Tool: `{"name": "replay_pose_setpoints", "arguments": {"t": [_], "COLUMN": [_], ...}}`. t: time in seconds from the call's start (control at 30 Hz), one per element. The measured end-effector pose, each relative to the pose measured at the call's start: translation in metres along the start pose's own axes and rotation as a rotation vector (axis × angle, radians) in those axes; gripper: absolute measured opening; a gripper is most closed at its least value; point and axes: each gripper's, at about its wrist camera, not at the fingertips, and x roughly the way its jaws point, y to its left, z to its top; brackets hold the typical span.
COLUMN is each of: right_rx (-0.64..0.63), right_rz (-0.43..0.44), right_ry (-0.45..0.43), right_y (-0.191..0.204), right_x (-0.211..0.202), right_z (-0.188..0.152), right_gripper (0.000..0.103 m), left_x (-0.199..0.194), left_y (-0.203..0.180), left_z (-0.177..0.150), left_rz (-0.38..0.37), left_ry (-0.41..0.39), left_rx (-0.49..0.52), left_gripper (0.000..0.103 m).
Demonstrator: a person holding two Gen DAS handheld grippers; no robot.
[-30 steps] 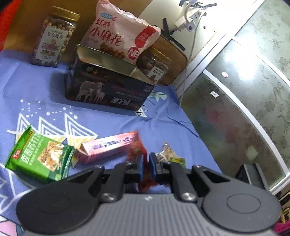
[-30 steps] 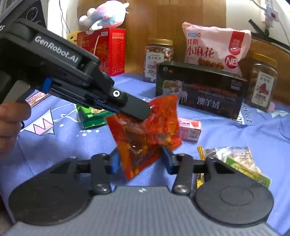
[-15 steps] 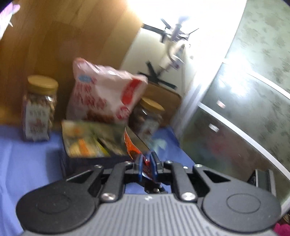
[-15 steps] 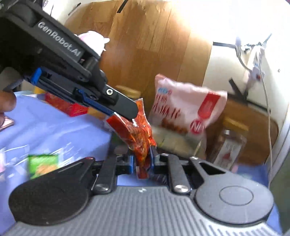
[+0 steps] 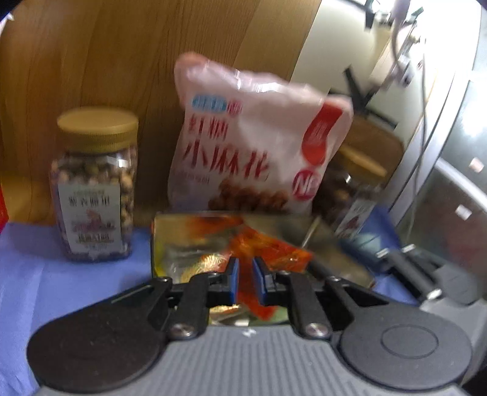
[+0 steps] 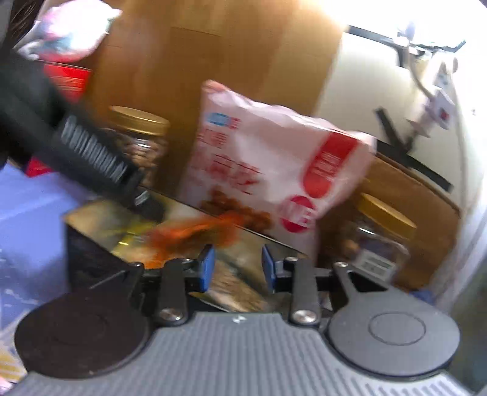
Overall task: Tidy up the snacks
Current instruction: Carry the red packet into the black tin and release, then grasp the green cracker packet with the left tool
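wood panel (image 5: 91, 61) runs behind everything, blue cloth (image 5: 27, 274) underneath, pale wall (image 6: 380, 79) to the right with cables and a plug (image 6: 441, 103), blurry plush toy (image 6: 73, 27) up top left

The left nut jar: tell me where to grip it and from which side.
Grip the nut jar across its clear body below the gold lid, coming level from the front: it stands upright, wood panel behind, open blue cloth in front.

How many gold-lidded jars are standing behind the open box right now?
2. One jar of nuts stands left of the pink snack bag; the other jar stands right of the bag, partly hidden behind it. More may be out of view.
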Motion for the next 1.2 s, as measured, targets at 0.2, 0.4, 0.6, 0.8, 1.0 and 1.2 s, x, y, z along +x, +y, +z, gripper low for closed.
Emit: {"name": "replay_pose_setpoints", "arguments": {"t": [0.2,0.4,0.6,0.8,1.0,1.2], "right_rx": [0.075,0.209,0.205,0.079,0.037,0.049], "right_rz": [0.008,0.283,0.672,0.786,0.712,0.695], "right_ry": [-0.017,0.004,0.124,0.16,0.2,0.19], "right_y": [-0.023,-0.022,0.027,0.081,0.108,0.109], "right_x": [-0.032,-0.063,-0.094,-0.119,-0.101,-0.1], "right_z": [-0.011,-0.025,-0.043,-0.045,-0.038,-0.038], "right_gripper": [0.045,0.051,0.052,0.052,0.054,0.056], "left_x": [-0.02,-0.092,-0.131,-0.132,-0.123,-0.133], "left_y": [0.009,0.039,0.072,0.078,0.073,0.059], "left_z": [-0.012,-0.041,-0.087,-0.117,-0.128,-0.143], "left_rz": [-0.025,-0.003,0.098,0.093,0.073,0.048], "left_ry": [0.007,-0.027,0.034,0.08,0.089,0.093], "left_rx": [-0.029,-0.042,-0.11,-0.117,-0.144,-0.152], "left_gripper": [0.012,0.014,0.018,0.036,0.046,0.046]}}
